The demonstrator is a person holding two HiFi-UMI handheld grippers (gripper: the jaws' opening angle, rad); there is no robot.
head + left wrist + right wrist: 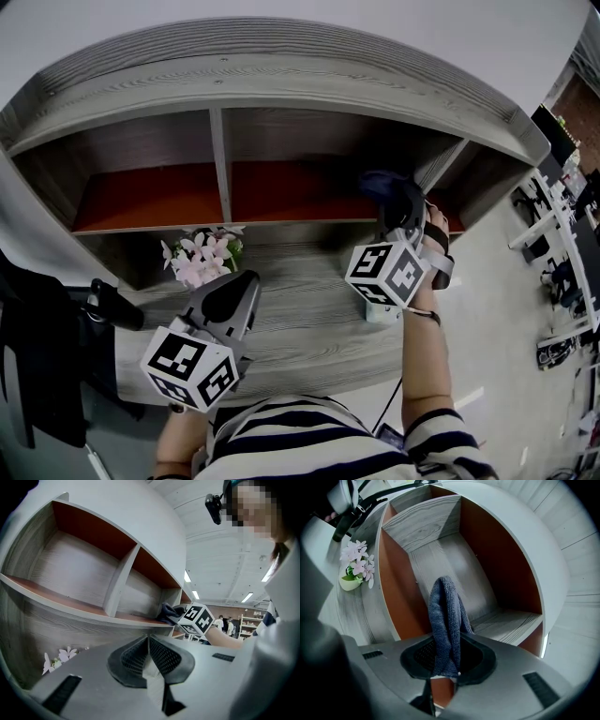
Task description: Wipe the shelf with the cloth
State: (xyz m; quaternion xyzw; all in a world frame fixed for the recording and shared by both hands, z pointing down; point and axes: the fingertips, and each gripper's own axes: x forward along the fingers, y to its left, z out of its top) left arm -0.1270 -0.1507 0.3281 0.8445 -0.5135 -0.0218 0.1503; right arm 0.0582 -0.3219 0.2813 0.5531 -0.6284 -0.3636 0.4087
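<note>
The grey wooden shelf (281, 84) has two open compartments with orange-red boards (291, 192). My right gripper (405, 214) is shut on a dark blue cloth (382, 186) at the front right of the right compartment. In the right gripper view the cloth (446, 620) hangs folded between the jaws of the right gripper (445, 660), in front of the compartment's orange board (396, 592). My left gripper (232, 289) hovers low over the lower grey surface, shut with nothing in it. The left gripper view shows the left gripper (149, 644) closed, and the cloth (168, 613) far off on the shelf edge.
A small pot of pink flowers (202, 255) stands on the lower surface (309, 309) just beyond my left gripper. A vertical divider (221, 164) splits the compartments. Black gear (42, 347) is at the left. White desks (553, 220) stand on the floor at the right.
</note>
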